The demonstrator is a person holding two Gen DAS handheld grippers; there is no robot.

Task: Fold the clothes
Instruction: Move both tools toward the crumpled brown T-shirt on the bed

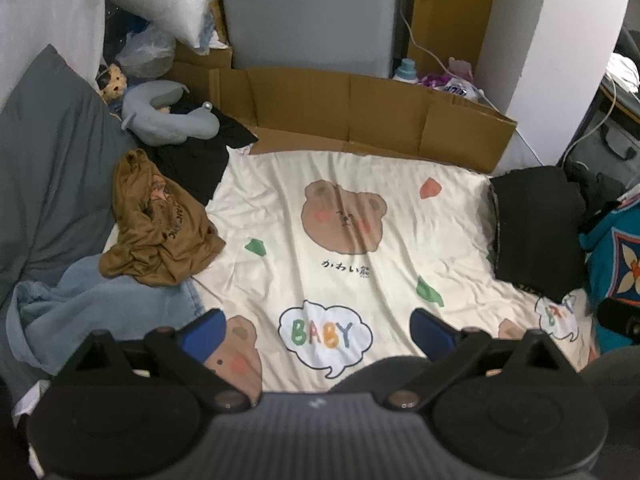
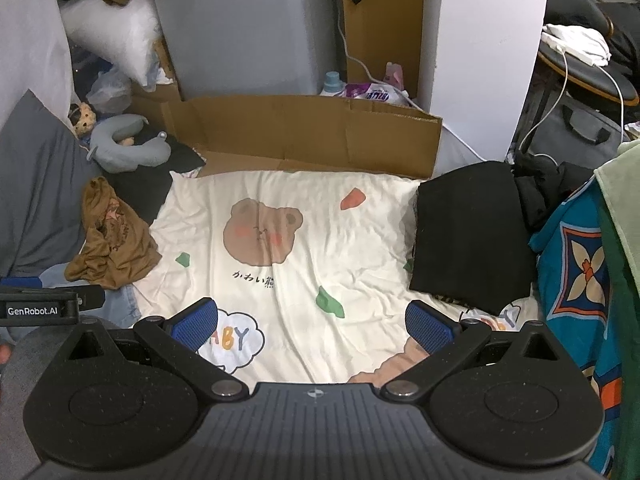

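A crumpled brown shirt (image 1: 158,224) (image 2: 110,240) lies at the left edge of a cream bear-print blanket (image 1: 348,256) (image 2: 304,248). Behind it sits loose black clothing (image 1: 196,160) (image 2: 148,188), and pale blue jeans (image 1: 100,320) (image 2: 120,304) lie in front of it. A folded black garment (image 1: 536,232) (image 2: 472,236) rests on the blanket's right side. My left gripper (image 1: 320,330) hovers open above the blanket's near edge, nothing between its blue pads. My right gripper (image 2: 312,326) is also open and empty, to the right of the left one, whose body (image 2: 40,304) shows at the left edge.
A flattened cardboard wall (image 1: 360,112) (image 2: 304,128) borders the blanket's far side. A grey pillow (image 1: 48,168), a neck pillow (image 1: 172,116) and a small doll (image 1: 114,82) crowd the left. A teal patterned cloth (image 2: 576,272) hangs at the right. Detergent bottles (image 2: 360,88) stand behind the cardboard.
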